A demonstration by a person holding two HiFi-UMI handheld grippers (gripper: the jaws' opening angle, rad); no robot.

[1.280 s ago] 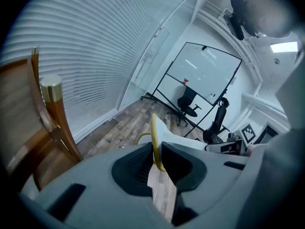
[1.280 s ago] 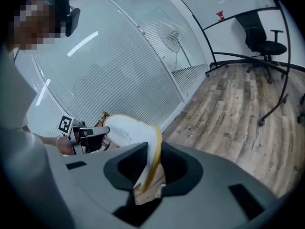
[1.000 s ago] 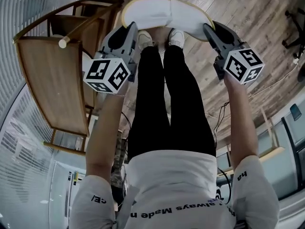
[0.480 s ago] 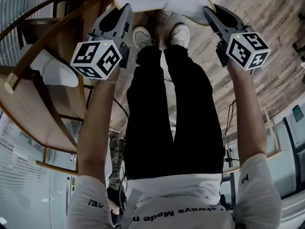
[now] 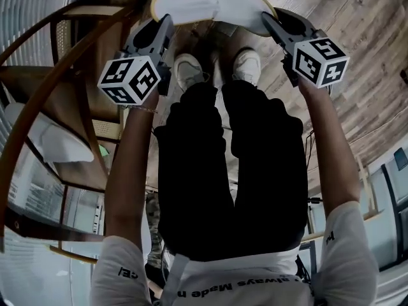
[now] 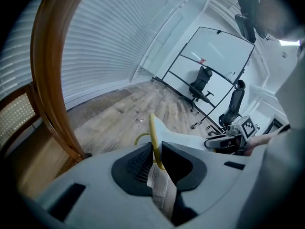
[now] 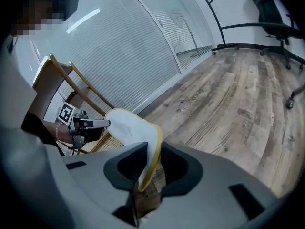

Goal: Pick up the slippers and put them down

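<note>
So the white slipper [image 5: 213, 2] with the yellow edge is hanging in the air between both hands, out past the person's shoes [image 5: 188, 69] and over the wood floor [image 5: 357, 24]. The left hand-held gripper [image 5: 167, 20] is pinching its left end and the right hand-held gripper [image 5: 265, 18] is pinching the right end. In both gripper views the yellow rim runs straight in between the jaws, so each one has a thin bite on the edge, not a big mouthful. Looks to me like the put-down part: it's up, it just needs to land. To do it well, I'd bring both ends down level so the sole meets the floor flat instead of one end first. Don't pull the hands apart either, since it's soft and a rim grip could slip out. Land it a bit beyond the shoes, not on them. Watch the left side too: the chair [image 5: 38, 62] is close by the left arm and its curved rail could catch something. Only let go once it's lying on the floor, both sides together. What looks like a second slipper [image 5: 51, 142] lies on the chair, though I can't be sure.
</note>
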